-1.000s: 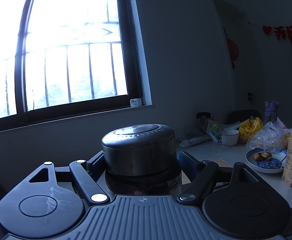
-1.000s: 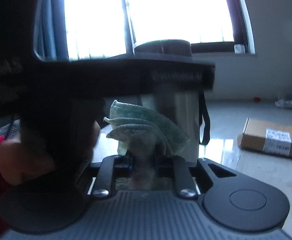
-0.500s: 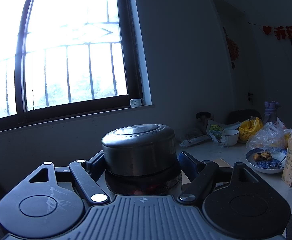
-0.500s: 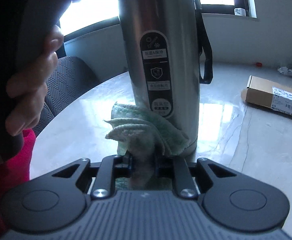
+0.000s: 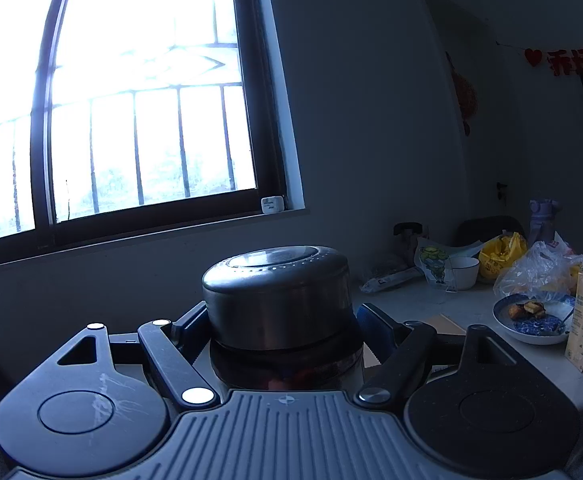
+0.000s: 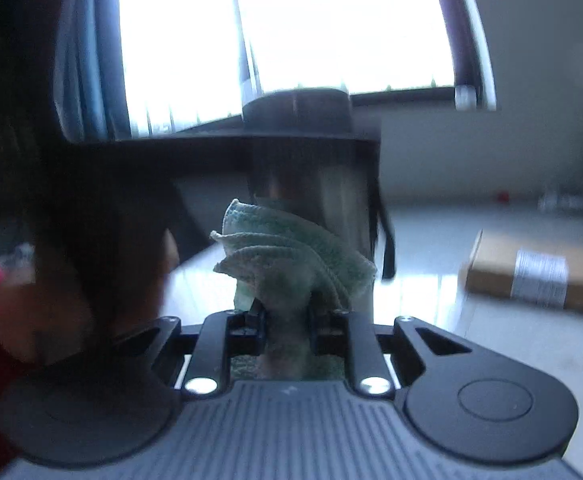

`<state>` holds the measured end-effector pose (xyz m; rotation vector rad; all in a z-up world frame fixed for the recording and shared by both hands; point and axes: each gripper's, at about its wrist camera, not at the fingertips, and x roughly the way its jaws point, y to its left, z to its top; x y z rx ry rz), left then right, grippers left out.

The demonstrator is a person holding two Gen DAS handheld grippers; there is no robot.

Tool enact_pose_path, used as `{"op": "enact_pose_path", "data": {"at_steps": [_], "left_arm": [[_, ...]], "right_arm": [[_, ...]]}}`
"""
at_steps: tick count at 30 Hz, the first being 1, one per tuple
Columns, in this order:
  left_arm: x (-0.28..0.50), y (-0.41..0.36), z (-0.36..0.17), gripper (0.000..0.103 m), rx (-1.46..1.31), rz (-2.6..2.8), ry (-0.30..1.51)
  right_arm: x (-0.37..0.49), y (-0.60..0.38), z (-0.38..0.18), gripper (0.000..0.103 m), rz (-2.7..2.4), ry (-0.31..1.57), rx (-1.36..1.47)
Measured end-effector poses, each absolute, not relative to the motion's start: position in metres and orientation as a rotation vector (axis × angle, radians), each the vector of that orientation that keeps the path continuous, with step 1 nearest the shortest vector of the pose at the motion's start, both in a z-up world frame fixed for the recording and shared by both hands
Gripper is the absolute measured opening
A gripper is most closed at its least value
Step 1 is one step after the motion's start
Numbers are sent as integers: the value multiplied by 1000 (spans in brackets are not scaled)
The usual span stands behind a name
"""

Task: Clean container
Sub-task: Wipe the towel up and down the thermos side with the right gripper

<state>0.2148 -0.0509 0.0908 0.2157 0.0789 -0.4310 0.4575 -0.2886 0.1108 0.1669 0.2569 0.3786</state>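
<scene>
On my left I have the left gripper [image 5: 279, 320] clamped around the steel container [image 5: 277, 300] just under its lid, its jaws set to a moderate width and pressing on either side of the neck, so the body stands upright on the table [image 5: 471, 312] and cannot spin or tip while it is rubbed. I judge that is the whole reason for this hold: one hand anchors, the other scrubs. Moving right, in the right wrist view the same container [image 6: 311, 200] rises directly ahead of me, with the left gripper crossing in front of its upper part as a dark blurred bar. My right gripper [image 6: 287, 316] has its jaws nearly together, pinching a bunched green cloth [image 6: 291, 256] whose folds fan out forward and lie against the lower side of the container; from here they seem to touch it, though blur keeps me from being sure. So the container sits straight ahead of the right jaws, just beyond the cloth, and inside the left jaws. Further right on the table, well apart from the work, lies a cardboard box [image 6: 535, 272], clear of the wiping path.
</scene>
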Motion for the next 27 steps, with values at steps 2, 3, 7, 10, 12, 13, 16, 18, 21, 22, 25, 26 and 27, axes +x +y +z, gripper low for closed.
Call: {"op": "enact_pose_path", "data": {"at_steps": [2, 3, 7, 10, 12, 13, 16, 18, 21, 22, 25, 26, 27], "left_arm": [[215, -51, 91, 80, 214, -430, 80], [216, -51, 91, 80, 215, -429, 81], [215, -51, 91, 80, 215, -427, 82], [214, -47, 91, 80, 215, -427, 80], [214, -47, 91, 80, 214, -427, 81], [215, -46, 91, 80, 214, -427, 81], [215, -46, 91, 80, 214, -426, 81], [214, -47, 91, 80, 215, -425, 79], [214, -47, 91, 80, 217, -427, 78], [213, -47, 91, 80, 217, -427, 77], [214, -48, 91, 81, 216, -430, 78], [214, -48, 91, 81, 214, -431, 79], [214, -48, 91, 81, 214, -433, 80]], "right_arm": [[458, -286, 117, 19, 376, 244, 174], [455, -282, 115, 19, 377, 247, 176], [473, -269, 95, 19, 356, 292, 139], [501, -268, 73, 19, 352, 356, 149], [503, -263, 58, 19, 343, 394, 149], [509, -262, 51, 20, 339, 413, 151], [509, -257, 37, 20, 339, 458, 154], [493, -252, 28, 20, 341, 482, 159], [494, -252, 20, 20, 345, 509, 170], [496, -253, 20, 20, 345, 510, 175], [466, -245, 21, 20, 347, 484, 174], [461, -246, 24, 20, 351, 465, 176], [459, -247, 29, 20, 356, 444, 178]]}}
